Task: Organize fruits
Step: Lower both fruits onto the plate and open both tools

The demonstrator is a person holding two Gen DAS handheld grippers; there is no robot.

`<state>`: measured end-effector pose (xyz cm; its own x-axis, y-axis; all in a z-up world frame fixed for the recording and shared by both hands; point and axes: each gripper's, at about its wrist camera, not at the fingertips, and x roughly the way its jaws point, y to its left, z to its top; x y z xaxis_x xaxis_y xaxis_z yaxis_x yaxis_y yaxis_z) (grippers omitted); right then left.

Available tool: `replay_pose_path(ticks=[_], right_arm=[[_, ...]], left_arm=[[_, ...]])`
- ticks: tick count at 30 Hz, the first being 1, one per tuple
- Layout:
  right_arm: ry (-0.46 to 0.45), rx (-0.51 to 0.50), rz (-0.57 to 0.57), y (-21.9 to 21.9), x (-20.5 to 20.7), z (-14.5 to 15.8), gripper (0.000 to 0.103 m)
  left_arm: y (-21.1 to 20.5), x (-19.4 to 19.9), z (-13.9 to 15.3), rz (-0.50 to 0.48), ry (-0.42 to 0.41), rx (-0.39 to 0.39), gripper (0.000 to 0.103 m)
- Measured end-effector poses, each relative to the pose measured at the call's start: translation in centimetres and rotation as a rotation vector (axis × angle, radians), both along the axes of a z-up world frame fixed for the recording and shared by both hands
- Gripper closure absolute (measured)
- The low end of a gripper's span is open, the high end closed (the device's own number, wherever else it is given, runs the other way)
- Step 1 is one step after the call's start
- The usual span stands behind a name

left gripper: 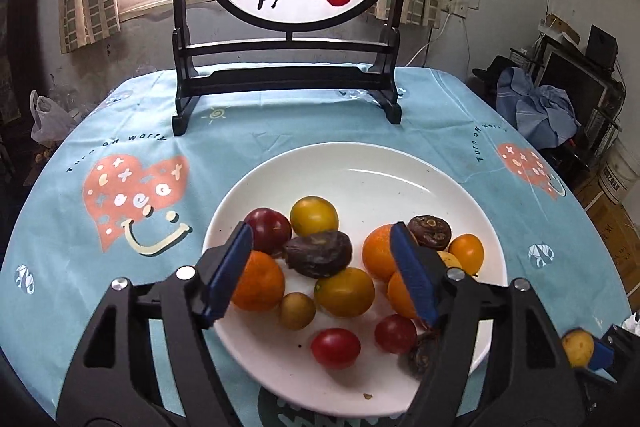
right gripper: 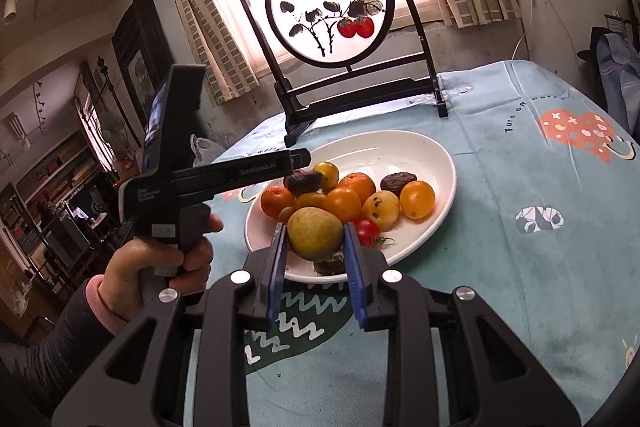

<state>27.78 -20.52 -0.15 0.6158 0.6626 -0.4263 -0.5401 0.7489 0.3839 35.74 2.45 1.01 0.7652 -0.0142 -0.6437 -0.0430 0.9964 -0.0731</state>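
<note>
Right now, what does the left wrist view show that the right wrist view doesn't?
Left wrist only: the open left gripper over the fruit, nothing between its fingers, and two red tomatoes near the plate's front edge.
Right wrist only: the right gripper shut on a yellow-green fruit, and the person's hand.
Both: white plate, blue tablecloth.

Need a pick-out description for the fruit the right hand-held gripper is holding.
Start at the white plate of fruit on the blue tablecloth, in front of the round painted screen. At the plate's near edge, the right hand-held gripper is clamped on a yellow-green pear-like fruit. It is the only fruit held between blue pads, and is bigger and duller than the glossy tomatoes and oranges behind it.
</note>
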Motion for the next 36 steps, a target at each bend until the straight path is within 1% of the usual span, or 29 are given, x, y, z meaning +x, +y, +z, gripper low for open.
replay_pose_path(ticks=[2,6,9,11,14,19,21,23,24,25,26,29,30,32,33,34,35,36], right_arm=[[-0.002,-0.003,-0.016,0.0,0.9,0.5,0.075],[-0.027,-0.038,-0.042,1.2,4.0,2.0,0.074],[-0.015,-0.075,-0.053,3.0,7.0,2.5,0.074],[0.018,-0.091,-0.05,4.3,9.2,2.1,0.074],[0.077,-0.14,-0.052,6.2,11.9,0.8,0.074],[0.156,-0.201,-0.056,8.0,14.6,-1.2,0.073],[0.185,-0.213,-0.056,8.2,15.0,-1.6,0.066],[0.189,-0.222,-0.066,8.3,14.9,-1.6,0.054],[0.186,-0.225,-0.07,8.2,14.6,-1.4,0.05],[0.178,-0.225,-0.073,8.0,14.1,-1.0,0.042],[0.165,-0.222,-0.074,7.7,13.4,-0.5,0.039],[0.128,-0.204,-0.053,6.7,10.7,0.9,0.038],[0.117,-0.2,-0.05,6.2,9.7,1.3,0.034],[0.087,-0.204,-0.045,5.4,7.2,2.0,0.001],[0.065,-0.206,-0.041,5.0,5.9,2.3,0.001],[-0.004,-0.217,-0.023,4.2,2.7,2.7,0.001],[-0.004,-0.217,-0.023,4.2,2.7,2.7,0.001],[-0.037,-0.238,-0.007,3.9,1.3,2.6,0.001]], left_arm=[[0.4,-1.0,0.7,0.019,-0.006,0.0,0.02],[0.7,-2.5,1.9,0.039,-0.027,0.008,0.019],[1.1,-3.1,2.3,0.045,-0.045,0.006,0.017],[1.3,-3.1,2.2,0.048,-0.044,0.009,0.017],[1.9,-2.8,1.8,0.056,-0.026,-0.008,0.017],[2.7,-2.6,1.4,0.072,-0.014,-0.023,0.017],[3.0,-2.7,1.5,0.083,-0.017,-0.03,0.017],[3.2,-2.9,1.7,0.087,-0.022,-0.035,0.017],[3.3,-3.0,1.8,0.088,-0.025,-0.036,0.017],[3.3,-3.3,1.9,0.091,-0.03,-0.035,0.015],[3.3,-3.5,2.0,0.095,-0.035,-0.034,0.014],[3.1,-4.7,2.5,0.1,-0.051,-0.032,0.011],[3.0,-5.2,2.7,0.099,-0.057,-0.028,0.01],[2.7,-6.3,2.9,0.098,-0.067,-0.015,0.008],[2.5,-6.9,3.0,0.095,-0.073,-0.014,0.008],[2.3,-7.7,3.0,0.087,-0.08,-0.014,0.007],[2.1,-8.5,2.9,0.081,-0.083,-0.014,0.007],[1.9,-9.3,2.8,0.075,-0.083,-0.011,0.007]])
